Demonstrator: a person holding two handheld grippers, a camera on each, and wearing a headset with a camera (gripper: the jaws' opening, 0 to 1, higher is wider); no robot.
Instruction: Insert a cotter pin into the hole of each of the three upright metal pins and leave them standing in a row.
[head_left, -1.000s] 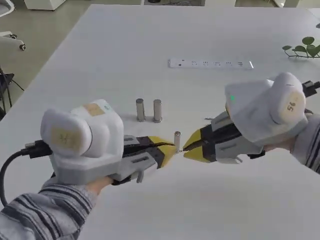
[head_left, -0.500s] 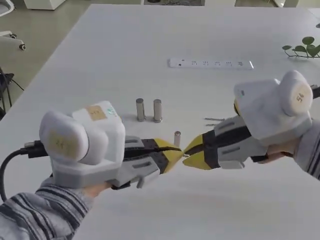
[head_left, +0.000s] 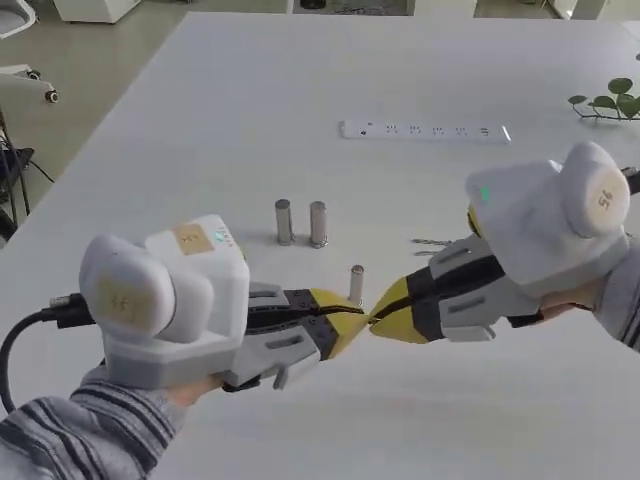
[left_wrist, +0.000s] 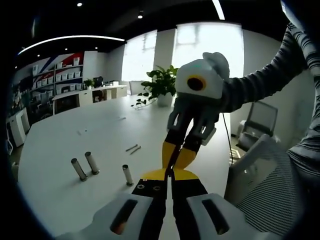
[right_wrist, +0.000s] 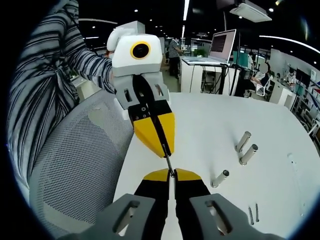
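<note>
Mid-frame I've got left gripper (head_left: 345, 318) and right gripper (head_left: 385, 312) both clamped on one cotter pin (right_wrist: 168, 159), probably regripping, next I aim at the nearest metal pin (head_left: 357, 281)

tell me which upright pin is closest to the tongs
The lone pin just behind the left tongs and right tongs pinching a cotter pin; the other two pins stand paired farther back.

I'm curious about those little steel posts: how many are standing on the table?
3. One metal pin stands right beside a second; a third stands apart, nearer the person.
</note>
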